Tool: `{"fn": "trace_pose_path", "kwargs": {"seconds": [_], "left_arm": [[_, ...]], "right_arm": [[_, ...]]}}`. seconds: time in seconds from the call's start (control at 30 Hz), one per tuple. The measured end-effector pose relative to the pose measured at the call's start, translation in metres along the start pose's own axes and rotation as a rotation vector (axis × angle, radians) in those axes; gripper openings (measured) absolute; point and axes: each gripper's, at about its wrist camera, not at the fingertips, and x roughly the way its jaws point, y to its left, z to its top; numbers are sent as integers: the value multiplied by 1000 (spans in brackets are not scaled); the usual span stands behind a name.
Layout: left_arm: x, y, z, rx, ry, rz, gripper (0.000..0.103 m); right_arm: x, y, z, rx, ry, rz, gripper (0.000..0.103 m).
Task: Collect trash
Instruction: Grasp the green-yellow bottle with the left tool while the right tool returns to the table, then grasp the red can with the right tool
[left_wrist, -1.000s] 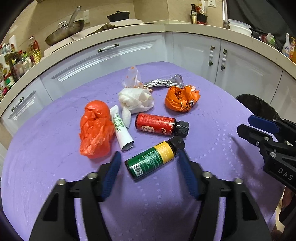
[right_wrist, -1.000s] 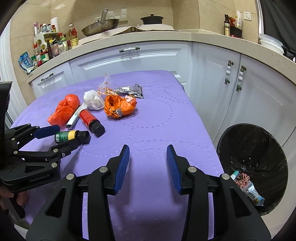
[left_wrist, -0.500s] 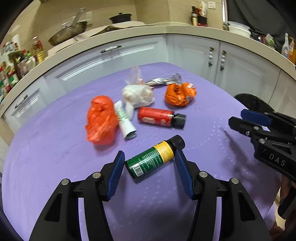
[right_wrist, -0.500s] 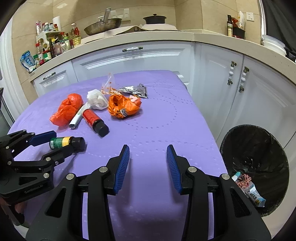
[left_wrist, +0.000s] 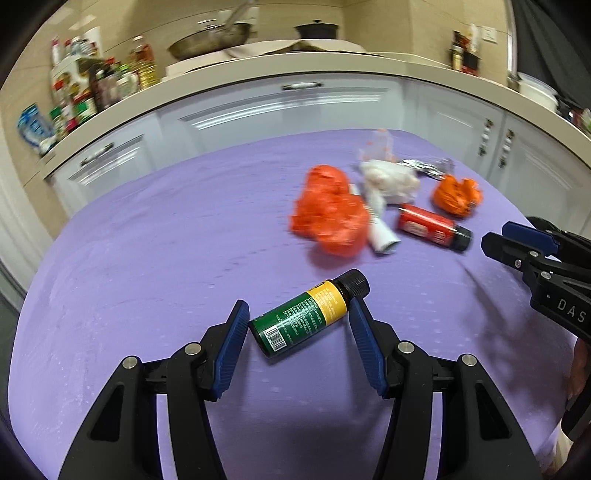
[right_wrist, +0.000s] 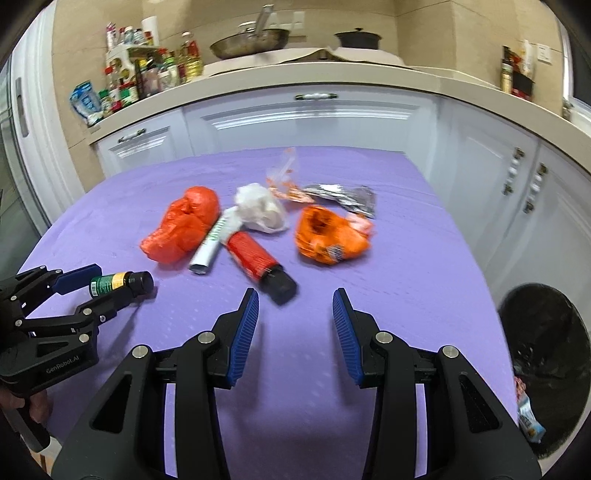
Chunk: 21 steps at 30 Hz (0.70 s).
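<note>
A green bottle (left_wrist: 308, 319) with a yellow band and black cap lies slantwise between the pads of my left gripper (left_wrist: 297, 314), which is shut on it low over the purple cloth (left_wrist: 147, 258). From the right wrist the same bottle (right_wrist: 110, 283) shows in the left gripper (right_wrist: 118, 284) at the far left. My right gripper (right_wrist: 295, 314) is open with nothing between its fingers, and a red bottle (right_wrist: 255, 254) lies just ahead of it. Beyond are a red-orange bag (right_wrist: 184, 229), a white tube (right_wrist: 214, 240), a white crumpled bag (right_wrist: 258, 210), an orange wrapper (right_wrist: 328, 236) and a foil wrapper (right_wrist: 340, 195).
A black-lined bin (right_wrist: 546, 332) with wrappers inside stands on the floor off the table's right edge. White cabinets (right_wrist: 306, 122) and a counter with pans and bottles run behind. The right gripper (left_wrist: 498, 238) shows at the right edge of the left wrist view.
The left gripper has carried the green bottle away from the pile, toward the left. The right gripper has swung left, so the red bottle now lies just ahead of its fingers.
</note>
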Motion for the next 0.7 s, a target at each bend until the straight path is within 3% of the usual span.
{"fn": "trace_pose_path", "kwargs": {"seconds": [0.1,0.43,0.53,0.7], "left_arm": [[0,13,1,-24,-4,16,56],[3,37,2,-77,-5,36,56],[4,42,1,-93,0,42,56],[4,46,1,-112,-4,49,56]], "right_arm": [[8,6,7,-2,24,30,41],[38,20,23,-65,110,16,41],[45,22,19,-82,147,21,23],[42,25,15,-100,145,21,22]]}}
